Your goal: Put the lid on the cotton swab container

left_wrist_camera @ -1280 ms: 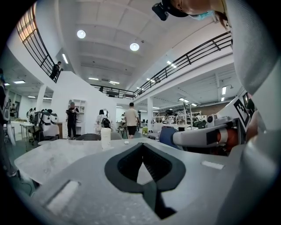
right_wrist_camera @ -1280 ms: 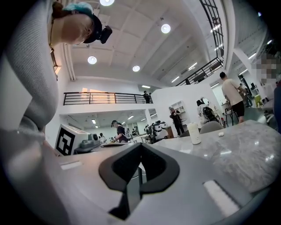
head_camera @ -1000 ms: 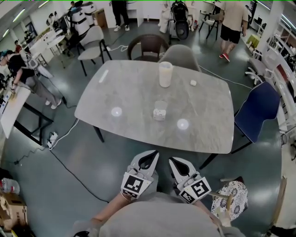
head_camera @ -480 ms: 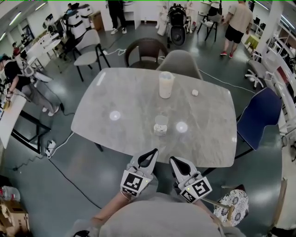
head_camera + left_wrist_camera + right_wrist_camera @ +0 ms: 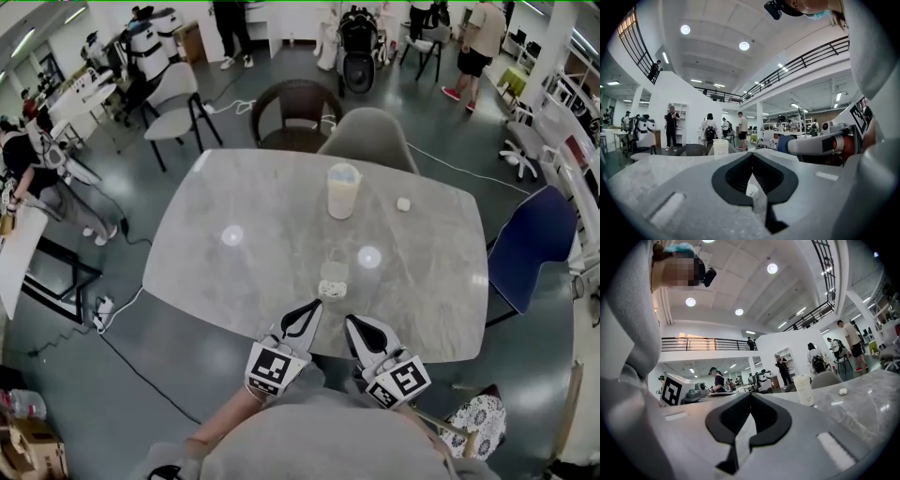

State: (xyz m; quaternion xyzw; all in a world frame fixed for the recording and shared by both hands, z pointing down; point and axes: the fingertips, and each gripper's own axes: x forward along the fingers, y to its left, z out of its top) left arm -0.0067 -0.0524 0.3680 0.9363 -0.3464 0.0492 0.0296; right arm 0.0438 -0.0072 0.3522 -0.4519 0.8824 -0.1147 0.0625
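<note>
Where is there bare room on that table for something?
The left half of the table is bare, left of the tall cup and small clear container. The right end, past the small white object, is free too. Crowded: the near edge's middle, where left gripper and right gripper hover by the container.

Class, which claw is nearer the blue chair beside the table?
Right. The right claw sits toward the blue chair; the left claw lies farther off, on the right claw's other side.

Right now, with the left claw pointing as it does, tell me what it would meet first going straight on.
Probably the small clear plastic cotton swab container, at the near edge of the grey marble table. The shut left claw points roughly towards it, though depth is unclear.
</note>
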